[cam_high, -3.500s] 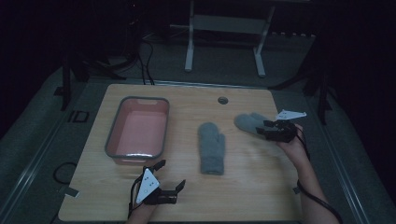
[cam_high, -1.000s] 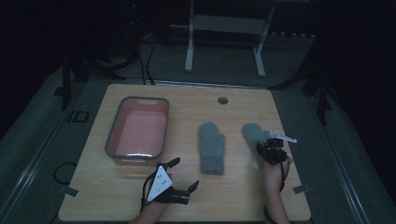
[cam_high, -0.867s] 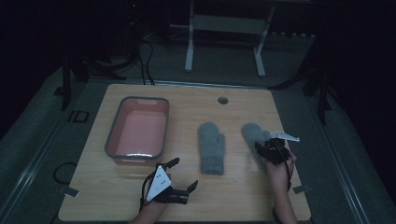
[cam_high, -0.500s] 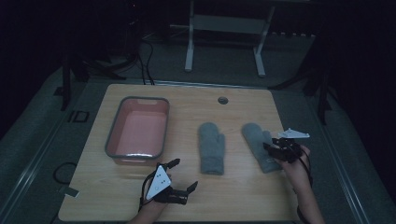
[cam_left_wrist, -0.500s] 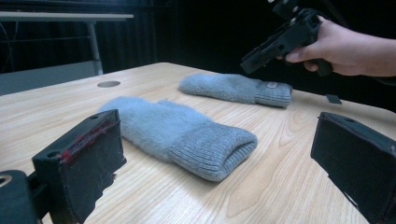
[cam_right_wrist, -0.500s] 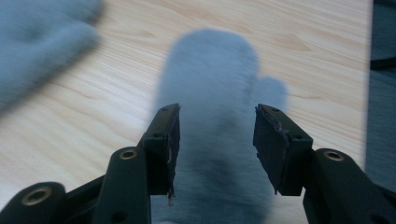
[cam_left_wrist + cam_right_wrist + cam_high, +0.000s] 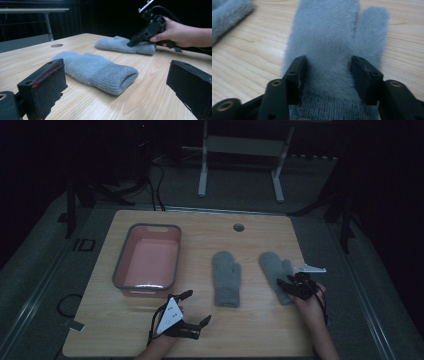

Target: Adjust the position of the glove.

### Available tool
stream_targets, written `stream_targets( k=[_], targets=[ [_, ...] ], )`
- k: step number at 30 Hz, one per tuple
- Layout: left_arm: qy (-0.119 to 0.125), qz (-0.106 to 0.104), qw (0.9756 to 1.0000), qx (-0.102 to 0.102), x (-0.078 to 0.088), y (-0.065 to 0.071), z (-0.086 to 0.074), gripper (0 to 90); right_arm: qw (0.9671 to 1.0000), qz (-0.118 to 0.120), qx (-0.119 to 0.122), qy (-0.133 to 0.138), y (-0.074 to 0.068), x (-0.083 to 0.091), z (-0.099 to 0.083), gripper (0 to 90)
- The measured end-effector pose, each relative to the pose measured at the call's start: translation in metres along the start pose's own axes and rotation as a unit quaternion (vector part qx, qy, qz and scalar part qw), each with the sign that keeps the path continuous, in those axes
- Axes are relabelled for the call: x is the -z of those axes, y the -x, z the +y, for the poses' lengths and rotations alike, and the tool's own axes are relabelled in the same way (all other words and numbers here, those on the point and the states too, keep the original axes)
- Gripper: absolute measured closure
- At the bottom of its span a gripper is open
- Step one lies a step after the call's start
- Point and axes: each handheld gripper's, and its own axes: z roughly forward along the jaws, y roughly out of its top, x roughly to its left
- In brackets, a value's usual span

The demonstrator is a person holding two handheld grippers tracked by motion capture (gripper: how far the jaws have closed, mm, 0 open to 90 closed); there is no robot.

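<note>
1. Grey and fuzzy, two mittens lie flat on the wooden table, fingertips toward the far edge, well apart from each other.
2. Your right gripper sits over the right mitten near its knitted cuff — its jaws are parted, one on each side of the fleece, not pressing it.
3. Your left gripper hovers near the table's near edge with its jaws spread wide, holding nothing.
4. Just ahead of it lies the left mitten.
5. Left of both mittens stands a pink tub with a grey rim.
</note>
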Motion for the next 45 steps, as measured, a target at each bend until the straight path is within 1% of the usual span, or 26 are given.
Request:
stream_targets(
  k=[1, 3, 5, 7, 9, 11, 13, 15, 18, 20, 21, 22, 25, 26, 27, 28, 29, 31, 34, 37, 38, 39, 40, 43, 44, 45],
  targets=[
    [-0.002, 0.000, 1.0000, -0.001, 0.000, 0.000, 0.000, 2.7, 1.0000, -0.004, 0.000, 0.001, -0.001, 0.000, -0.001, 51.9],
    [-0.004, 0.001, 1.0000, 0.001, -0.001, -0.001, -0.001, 2.7, 0.9999, -0.009, -0.013, 0.007, -0.003, -0.001, -0.003, 58.3],
    [-0.003, 0.001, 1.0000, 0.002, -0.001, -0.001, -0.001, 2.7, 0.9998, -0.012, -0.013, 0.008, -0.005, -0.001, -0.004, 64.9],
    [-0.005, 0.005, 1.0000, 0.000, -0.001, -0.001, -0.001, 2.7, 0.9992, -0.013, -0.036, 0.011, -0.007, 0.001, -0.003, 73.7],
    [-0.008, 0.006, 0.9999, -0.002, -0.002, -0.001, -0.001, 2.7, 0.9985, -0.012, -0.050, 0.016, -0.009, 0.002, -0.003, 80.1],
    [-0.009, 0.009, 0.9999, -0.001, -0.002, -0.001, -0.002, 2.6, 0.9971, -0.010, -0.071, 0.026, -0.013, 0.006, 0.000, 82.9],
    [-0.009, 0.009, 0.9999, 0.001, -0.002, -0.002, -0.002, 2.7, 0.9966, -0.018, -0.071, 0.038, -0.019, 0.011, 0.004, 83.5],
    [-0.008, 0.010, 0.9999, 0.002, -0.002, -0.002, -0.002, 2.7, 0.9956, -0.021, -0.076, 0.050, -0.026, 0.017, 0.010, 83.8],
    [-0.010, 0.009, 0.9999, 0.002, -0.002, -0.002, -0.002, 2.7, 0.9937, -0.031, -0.088, 0.062, -0.036, 0.025, 0.020, 83.8],
    [-0.009, 0.007, 0.9999, 0.002, -0.002, -0.002, -0.002, 2.7, 0.9925, -0.039, -0.090, 0.073, -0.045, 0.031, 0.028, 83.9],
    [-0.009, 0.007, 0.9999, 0.002, -0.002, -0.002, -0.002, 2.7, 0.9917, -0.040, -0.094, 0.077, -0.049, 0.034, 0.031, 83.9],
    [-0.010, 0.007, 0.9999, 0.002, -0.002, -0.002, -0.003, 2.7, 0.9905, -0.033, -0.105, 0.082, -0.052, 0.036, 0.035, 84.0],
    [-0.013, 0.009, 0.9999, 0.000, -0.003, -0.001, -0.003, 2.7, 0.9874, -0.028, -0.124, 0.094, -0.067, 0.042, 0.045, 84.0],
    [-0.013, 0.009, 0.9999, 0.000, -0.003, -0.001, -0.003, 2.7, 0.9874, -0.028, -0.124, 0.094, -0.067, 0.042, 0.045, 84.0],
    [-0.012, 0.011, 0.9999, -0.001, -0.003, -0.001, -0.003, 2.7, 0.9868, -0.027, -0.126, 0.098, -0.074, 0.042, 0.047, 84.0],
    [-0.012, 0.011, 0.9999, -0.001, -0.003, -0.001, -0.003, 2.7, 0.9871, -0.025, -0.120, 0.103, -0.086, 0.041, 0.051, 84.0],
    [-0.013, 0.011, 0.9999, 0.001, -0.002, -0.001, -0.004, 2.7, 0.9869, -0.019, -0.121, 0.105, -0.094, 0.039, 0.052, 84.0],
    [-0.013, 0.011, 0.9998, 0.003, -0.002, -0.002, -0.004, 2.7, 0.9885, -0.011, -0.112, 0.101, -0.109, 0.034, 0.054, 83.9],
    [-0.013, 0.012, 0.9998, 0.002, -0.002, -0.002, -0.004, 2.7, 0.9886, 0.005, -0.116, 0.096, -0.129, 0.027, 0.056, 83.9],
    [-0.012, 0.013, 0.9998, -0.002, -0.002, -0.001, -0.004, 2.7, 0.9875, 0.019, -0.125, 0.094, -0.144, 0.021, 0.057, 83.9],
    [-0.012, 0.013, 0.9998, -0.002, -0.002, -0.001, -0.004, 2.7, 0.9875, 0.019, -0.125, 0.094, -0.144, 0.021, 0.057, 83.9],
    [-0.012, 0.015, 0.9998, -0.004, -0.002, -0.001, -0.004, 2.7, 0.9866, 0.022, -0.131, 0.094, -0.148, 0.018, 0.058, 83.9],
    [-0.012, 0.016, 0.9998, -0.004, -0.002, -0.001, -0.004, 2.7, 0.9856, 0.022, -0.136, 0.098, -0.158, 0.015, 0.060, 83.9],
    [-0.012, 0.019, 0.9997, -0.004, -0.002, -0.001, -0.004, 2.7, 0.9850, 0.021, -0.140, 0.099, -0.170, 0.008, 0.063, 83.9],
    [-0.012, 0.019, 0.9997, -0.004, -0.002, -0.001, -0.004, 2.7, 0.9850, 0.021, -0.140, 0.099, -0.170, 0.008, 0.063, 83.9],
    [-0.012, 0.020, 0.9997, -0.002, -0.002, -0.002, -0.004, 2.7, 0.9844, 0.023, -0.142, 0.101, -0.173, 0.006, 0.064, 83.9]
  ],
)
